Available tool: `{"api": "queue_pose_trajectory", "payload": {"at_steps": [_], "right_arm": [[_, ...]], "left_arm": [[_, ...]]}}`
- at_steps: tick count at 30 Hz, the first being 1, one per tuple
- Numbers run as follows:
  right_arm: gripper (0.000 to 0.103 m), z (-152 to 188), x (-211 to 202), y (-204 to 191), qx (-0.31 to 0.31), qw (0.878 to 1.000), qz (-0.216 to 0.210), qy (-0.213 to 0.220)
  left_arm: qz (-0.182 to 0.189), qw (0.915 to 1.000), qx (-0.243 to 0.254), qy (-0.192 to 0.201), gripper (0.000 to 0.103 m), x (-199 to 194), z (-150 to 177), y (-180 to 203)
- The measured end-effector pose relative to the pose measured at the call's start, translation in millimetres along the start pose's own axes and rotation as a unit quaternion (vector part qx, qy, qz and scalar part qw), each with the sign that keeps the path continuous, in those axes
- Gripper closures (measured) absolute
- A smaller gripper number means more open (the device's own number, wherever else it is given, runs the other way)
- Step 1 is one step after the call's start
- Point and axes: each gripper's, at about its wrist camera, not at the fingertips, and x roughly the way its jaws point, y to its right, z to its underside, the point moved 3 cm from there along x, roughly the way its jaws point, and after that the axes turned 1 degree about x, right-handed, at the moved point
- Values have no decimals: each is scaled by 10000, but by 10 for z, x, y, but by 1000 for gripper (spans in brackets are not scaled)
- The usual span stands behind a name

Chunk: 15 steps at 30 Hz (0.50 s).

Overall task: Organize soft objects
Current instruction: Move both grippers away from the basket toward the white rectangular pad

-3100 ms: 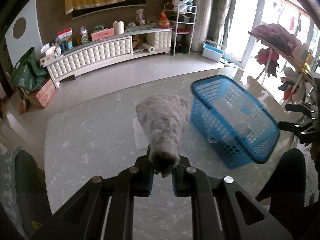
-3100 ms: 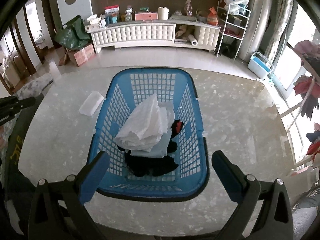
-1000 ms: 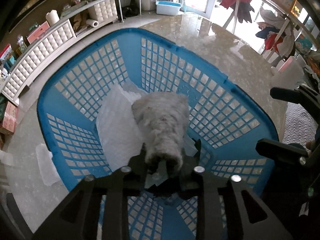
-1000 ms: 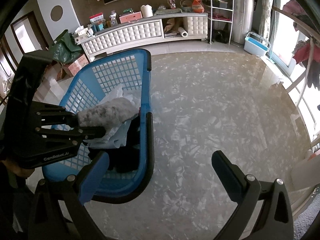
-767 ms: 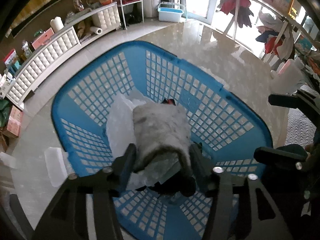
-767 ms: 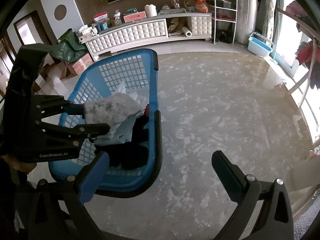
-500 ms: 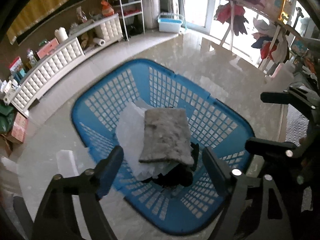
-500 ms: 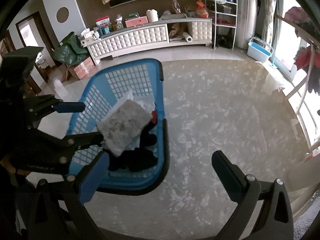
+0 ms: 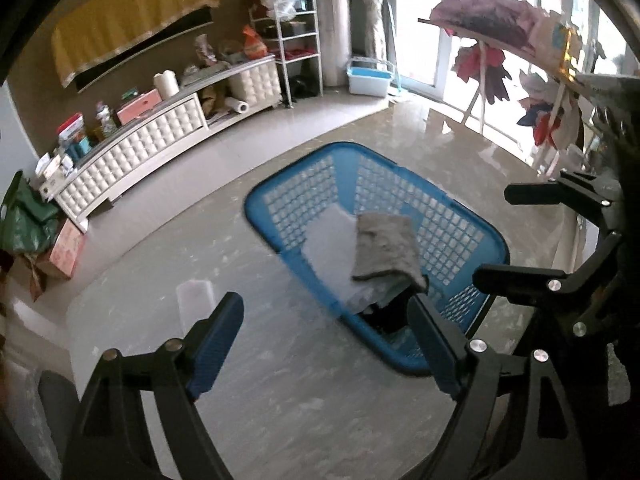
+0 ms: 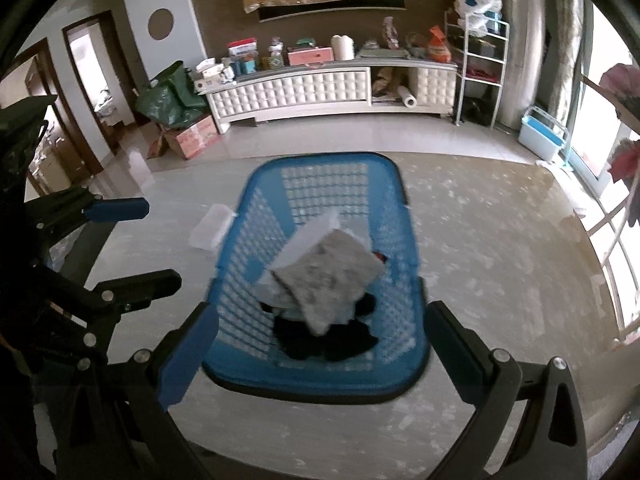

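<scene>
While hanging over the marble surface [image 9: 280,380], had the left tool [image 9: 324,344] spread wide with nothing pinched between its blue pads. Same deal for the right tool [image 10: 320,344], wide apart and empty, hovering right above the near rim of the blue basket [image 10: 256,248]. Grey fuzzy cloth [image 10: 328,276] sat flat on top of the white sheet [image 9: 328,240] and dark clothes [image 10: 328,344] inside that basket.

Probably a living room: media cabinet [image 10: 328,88], drying rack [image 9: 500,40].
</scene>
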Motion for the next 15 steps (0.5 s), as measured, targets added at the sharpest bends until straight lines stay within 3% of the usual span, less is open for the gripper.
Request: {"api": "queue_pose_trajectory", "payload": {"at_steps": [15], "right_arm": [[0, -300, 451, -807, -574, 9970, -457, -244]], "left_arm": [[-742, 9953, -611, 127, 11, -423, 675, -978]]}}
